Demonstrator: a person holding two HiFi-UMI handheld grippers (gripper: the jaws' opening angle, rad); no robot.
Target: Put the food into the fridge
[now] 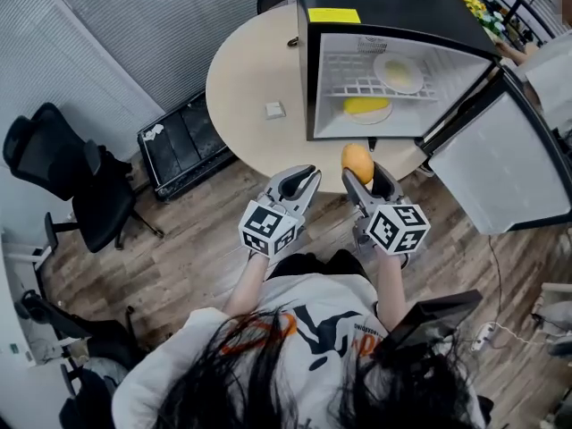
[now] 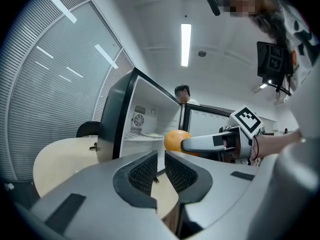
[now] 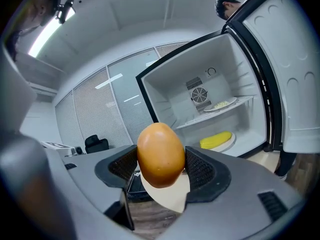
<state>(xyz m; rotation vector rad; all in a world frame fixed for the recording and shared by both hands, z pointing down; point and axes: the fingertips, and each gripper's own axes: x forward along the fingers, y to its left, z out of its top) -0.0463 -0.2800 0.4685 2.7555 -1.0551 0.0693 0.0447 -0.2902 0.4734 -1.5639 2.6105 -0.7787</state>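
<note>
My right gripper (image 1: 365,173) is shut on an orange mango (image 1: 357,161), held just in front of the round table's edge, below the open mini fridge (image 1: 393,56). In the right gripper view the mango (image 3: 160,154) fills the gap between the jaws. The fridge door (image 1: 505,164) stands open to the right. Inside, a plate of pale food (image 1: 399,73) rests on the wire shelf, and a yellow food on a plate (image 1: 367,107) lies on the fridge floor. My left gripper (image 1: 301,182) is shut and empty, beside the right one. The left gripper view shows the mango (image 2: 176,140) off to the right.
The fridge stands on a round beige table (image 1: 255,88) with a small white object (image 1: 274,110) on it. A black office chair (image 1: 67,177) is at the left, a black crate (image 1: 183,141) lies under the table edge. Another person (image 2: 183,93) stands behind the fridge.
</note>
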